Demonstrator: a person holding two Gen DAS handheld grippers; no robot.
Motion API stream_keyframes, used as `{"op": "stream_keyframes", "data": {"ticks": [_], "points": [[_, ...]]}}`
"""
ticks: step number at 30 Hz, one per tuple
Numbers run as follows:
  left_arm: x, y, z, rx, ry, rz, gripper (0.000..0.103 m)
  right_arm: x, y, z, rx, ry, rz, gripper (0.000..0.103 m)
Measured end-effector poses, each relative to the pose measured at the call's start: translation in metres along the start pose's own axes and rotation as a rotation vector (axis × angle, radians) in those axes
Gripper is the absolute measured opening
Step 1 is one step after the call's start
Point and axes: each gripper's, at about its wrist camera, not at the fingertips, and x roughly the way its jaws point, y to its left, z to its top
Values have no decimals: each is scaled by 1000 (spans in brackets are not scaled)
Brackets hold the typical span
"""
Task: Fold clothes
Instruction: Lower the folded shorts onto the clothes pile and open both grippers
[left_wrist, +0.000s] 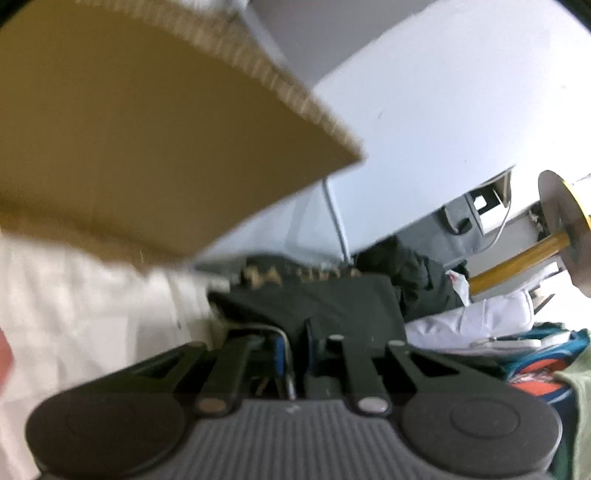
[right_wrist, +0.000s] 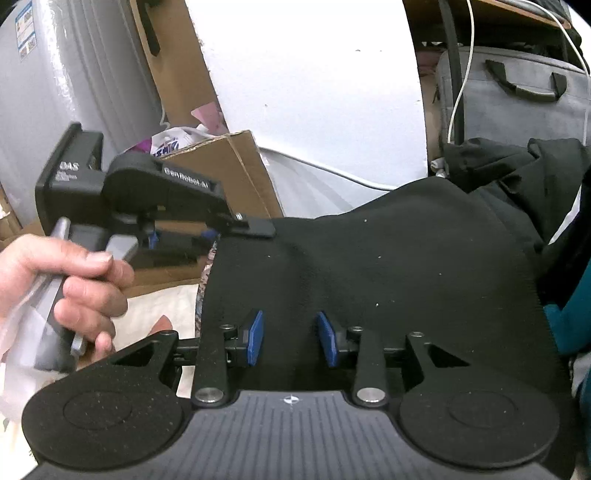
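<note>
Black knit garment (right_wrist: 388, 280) lies spread before us over a white bedsheet (right_wrist: 173, 299), its left edge pinched in our left gripper (right_wrist: 255, 227), jaws closed on the cloth. Our right gripper (right_wrist: 290, 338) hovers over the near hem, blue pads (right_wrist: 255, 336) parted, cloth between them but not pressed. A brown corrugated cardboard box (right_wrist: 225, 166) stands behind, and a grey soft bag (right_wrist: 517, 107) further right.

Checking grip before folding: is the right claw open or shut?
Open: the right claw's blue pads stand apart over the black fabric garment.
</note>
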Motion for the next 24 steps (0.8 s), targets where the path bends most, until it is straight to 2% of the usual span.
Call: {"op": "stream_keyframes", "data": {"ticks": [3, 10, 12, 15, 16, 19, 22, 24], "points": [[-9, 0, 8, 24, -41, 21, 8, 5, 2, -1, 2, 20, 0, 36], [-26, -4, 13, 110, -34, 100, 12, 32, 8, -16, -23, 89, -12, 36], [-32, -4, 13, 133, -37, 128, 12, 37, 13, -21, -53, 87, -30, 39], [-39, -6, 10, 172, -21, 135, 13, 37, 15, -25, -72, 75, -42, 39], [-40, -6, 7, 166, -4, 126, 17, 37, 13, -25, -66, 73, -38, 39], [-33, 1, 0, 103, 50, 114, 48, 34, 9, -25, -58, 76, -31, 38], [-25, 6, -13, 85, 75, 130, 50, 34, 7, -25, -52, 74, -28, 37], [-17, 9, -20, 56, 91, 124, 55, 34, 6, -26, -50, 72, -26, 36]]}}
